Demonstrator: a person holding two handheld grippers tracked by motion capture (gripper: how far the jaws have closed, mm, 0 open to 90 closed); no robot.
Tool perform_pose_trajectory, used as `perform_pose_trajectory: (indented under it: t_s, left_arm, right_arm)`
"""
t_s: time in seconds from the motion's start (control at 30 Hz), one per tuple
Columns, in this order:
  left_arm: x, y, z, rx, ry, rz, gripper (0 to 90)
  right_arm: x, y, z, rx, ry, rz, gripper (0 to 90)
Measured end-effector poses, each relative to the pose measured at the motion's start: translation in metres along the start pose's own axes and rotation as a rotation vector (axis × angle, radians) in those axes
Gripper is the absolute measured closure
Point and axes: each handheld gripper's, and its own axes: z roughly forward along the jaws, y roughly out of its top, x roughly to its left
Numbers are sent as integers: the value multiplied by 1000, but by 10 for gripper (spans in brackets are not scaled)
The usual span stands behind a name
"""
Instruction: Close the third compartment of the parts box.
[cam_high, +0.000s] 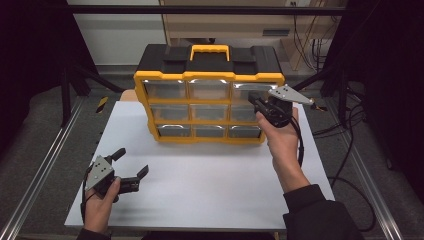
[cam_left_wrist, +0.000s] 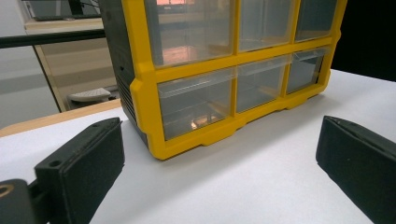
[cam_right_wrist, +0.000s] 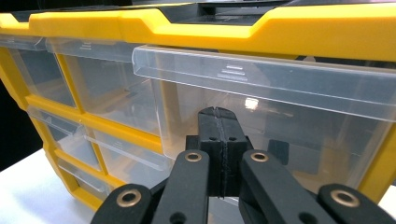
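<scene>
Two grippers: right gripper (cam_high: 256, 101), jaws pressed together, pokes the organizer's (cam_high: 209, 100) top-right drawer (cam_right_wrist: 261, 107); left gripper (cam_high: 131, 162) sits spread lower left, tips cropped.

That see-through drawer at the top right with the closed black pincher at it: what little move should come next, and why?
Probably a gentle push straight in. The top right drawer seems to stick out a bit past the yellow frame, and the right gripper has its jaws shut together with the tips at the drawer's clear front, gripping nothing. The left gripper waits open on the white table.
</scene>
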Motion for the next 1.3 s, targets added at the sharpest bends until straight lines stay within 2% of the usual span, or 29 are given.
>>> perform_pose_trajectory:
  t_s: [1.3]
  left_arm:
    - [0,0,0,1,-3,-3,9]
  right_arm:
    - [0,2,4,0,4,5,900]
